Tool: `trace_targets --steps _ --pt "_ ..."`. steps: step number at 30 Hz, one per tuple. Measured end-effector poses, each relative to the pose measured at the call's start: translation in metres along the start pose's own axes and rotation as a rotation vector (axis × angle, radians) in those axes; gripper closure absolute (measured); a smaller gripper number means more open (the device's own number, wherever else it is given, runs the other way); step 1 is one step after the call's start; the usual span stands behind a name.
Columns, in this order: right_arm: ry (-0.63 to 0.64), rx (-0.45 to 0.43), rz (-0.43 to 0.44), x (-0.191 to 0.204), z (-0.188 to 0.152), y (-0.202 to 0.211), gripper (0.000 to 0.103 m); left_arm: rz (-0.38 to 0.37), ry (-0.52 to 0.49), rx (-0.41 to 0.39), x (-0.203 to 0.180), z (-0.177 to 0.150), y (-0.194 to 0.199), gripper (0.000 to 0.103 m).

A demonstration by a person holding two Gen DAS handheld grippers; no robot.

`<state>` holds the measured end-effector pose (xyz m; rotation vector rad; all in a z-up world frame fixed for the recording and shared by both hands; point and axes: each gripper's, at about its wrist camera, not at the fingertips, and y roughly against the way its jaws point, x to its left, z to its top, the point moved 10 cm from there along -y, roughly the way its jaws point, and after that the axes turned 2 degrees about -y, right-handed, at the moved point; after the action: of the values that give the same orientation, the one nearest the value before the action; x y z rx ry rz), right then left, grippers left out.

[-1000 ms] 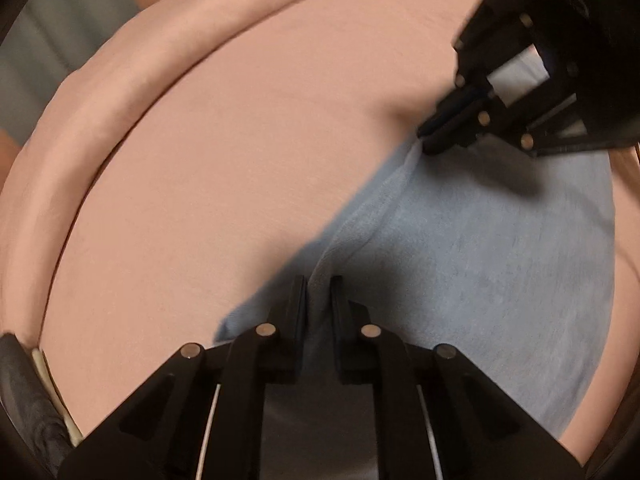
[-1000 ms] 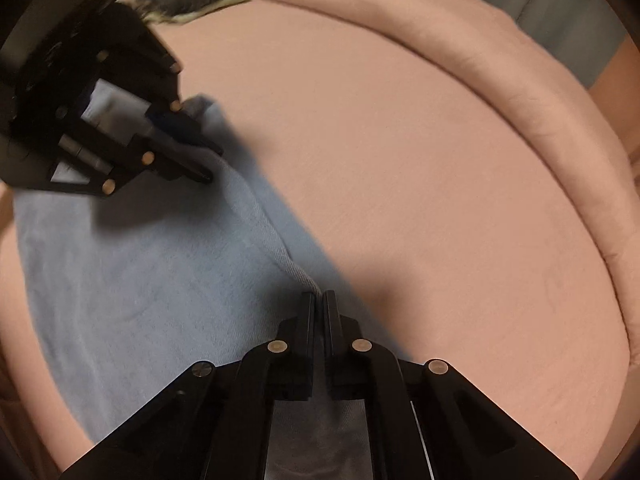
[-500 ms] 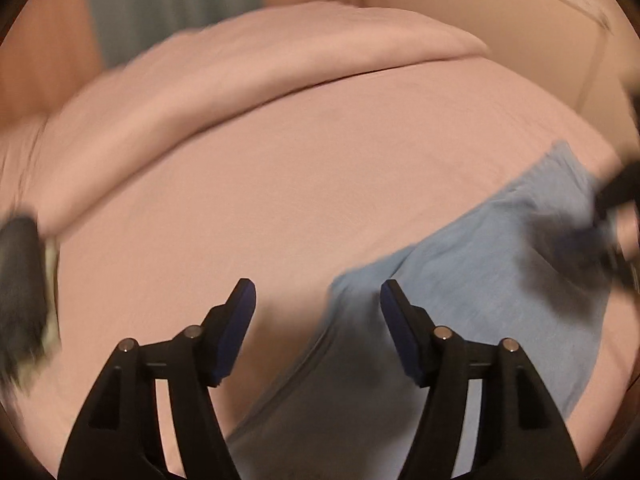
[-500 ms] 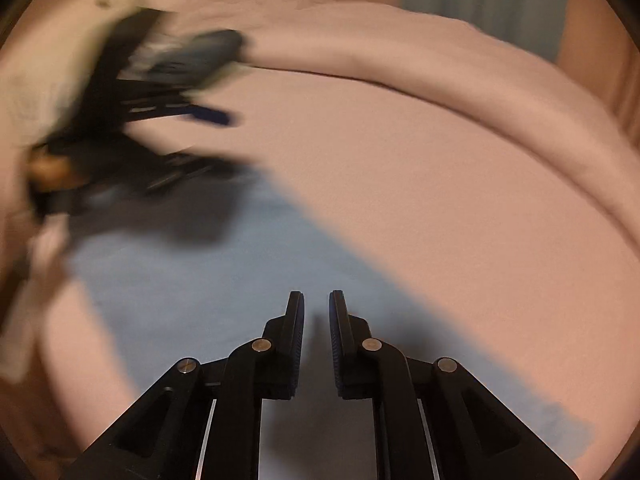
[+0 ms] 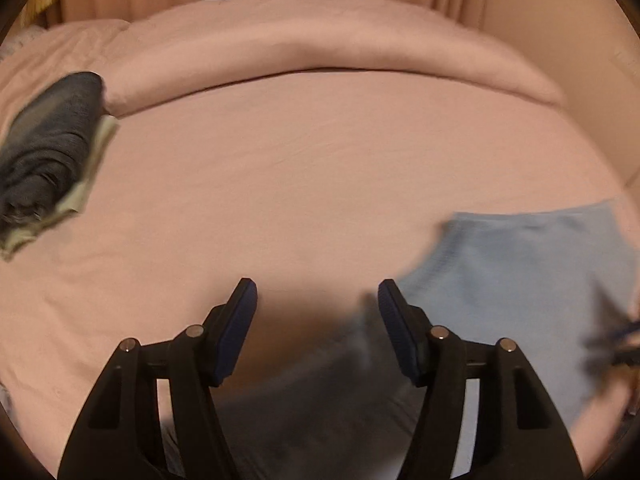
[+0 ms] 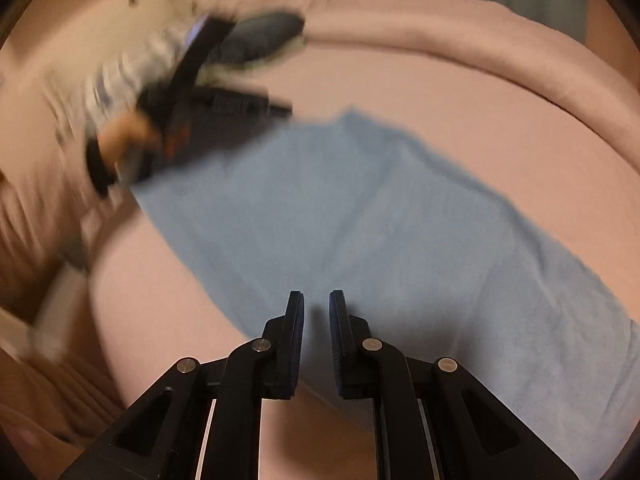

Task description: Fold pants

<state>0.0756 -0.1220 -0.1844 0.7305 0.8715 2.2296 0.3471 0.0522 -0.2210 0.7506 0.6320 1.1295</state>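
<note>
The light blue pants (image 6: pixel 360 216) lie folded flat on the pink bed sheet (image 6: pixel 460 120). In the left wrist view they (image 5: pixel 512 280) lie at the lower right. My left gripper (image 5: pixel 316 300) is open and empty, held above the sheet at the pants' left edge. It shows blurred in the right wrist view (image 6: pixel 224 100), above the pants' far corner. My right gripper (image 6: pixel 316 312) is slightly open and empty, held above the near part of the pants.
A dark folded garment on a pale one (image 5: pixel 52 148) lies at the left of the bed, also seen in the right wrist view (image 6: pixel 260 40). A rolled pink duvet (image 5: pixel 320 48) runs along the far side. Curtains hang behind.
Both grippers were shut on the pants' edge a second ago. Both have let go and lifted away. The left one has opened wide, and the pants now lie flat.
</note>
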Motion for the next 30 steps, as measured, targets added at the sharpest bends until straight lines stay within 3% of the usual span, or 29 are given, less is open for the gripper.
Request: trace_targets --steps 1,3,7,10,12,15,17,18,20,22,26,28,30 --pt "-0.056 -0.028 0.048 0.002 0.013 0.005 0.058 -0.041 0.003 -0.002 -0.006 0.0 0.004 0.04" --pt "-0.131 -0.064 0.095 -0.006 0.033 0.005 0.038 -0.094 -0.004 -0.009 -0.017 -0.004 0.014 0.039" --pt "-0.241 -0.108 0.109 -0.02 0.089 -0.022 0.038 -0.158 0.003 0.014 -0.03 -0.012 0.016 0.039" --pt "-0.314 -0.078 0.123 -0.039 0.136 -0.06 0.038 -0.173 -0.001 0.032 -0.037 -0.026 0.018 0.039" --pt "-0.328 -0.033 0.116 -0.048 0.15 -0.074 0.038 -0.157 -0.01 0.032 -0.039 -0.036 0.017 0.039" --pt "-0.305 0.058 0.054 -0.051 0.17 -0.108 0.041 -0.147 -0.021 0.03 -0.043 -0.04 0.017 0.039" --pt "-0.276 0.154 0.045 -0.049 0.17 -0.127 0.054 -0.104 -0.045 0.028 -0.036 -0.037 0.012 0.042" --pt "-0.283 0.2 0.066 -0.053 0.166 -0.132 0.067 -0.091 -0.051 0.027 -0.034 -0.043 0.015 0.048" --pt "-0.278 0.305 0.058 -0.046 0.153 -0.142 0.077 -0.066 -0.051 0.019 -0.029 -0.044 0.012 0.055" --pt "-0.262 0.313 0.034 -0.045 0.156 -0.145 0.089 -0.056 -0.046 0.026 -0.025 -0.044 0.01 0.058" --pt "-0.251 0.265 0.008 -0.046 0.172 -0.15 0.092 -0.078 -0.013 0.017 -0.02 -0.04 0.004 0.061" --pt "-0.249 0.275 -0.014 -0.048 0.172 -0.162 0.093 -0.073 -0.025 0.014 -0.012 -0.054 0.015 0.06" --pt "-0.28 0.273 0.014 -0.051 0.172 -0.168 0.093 -0.059 -0.044 0.012 -0.013 -0.055 0.016 0.059"
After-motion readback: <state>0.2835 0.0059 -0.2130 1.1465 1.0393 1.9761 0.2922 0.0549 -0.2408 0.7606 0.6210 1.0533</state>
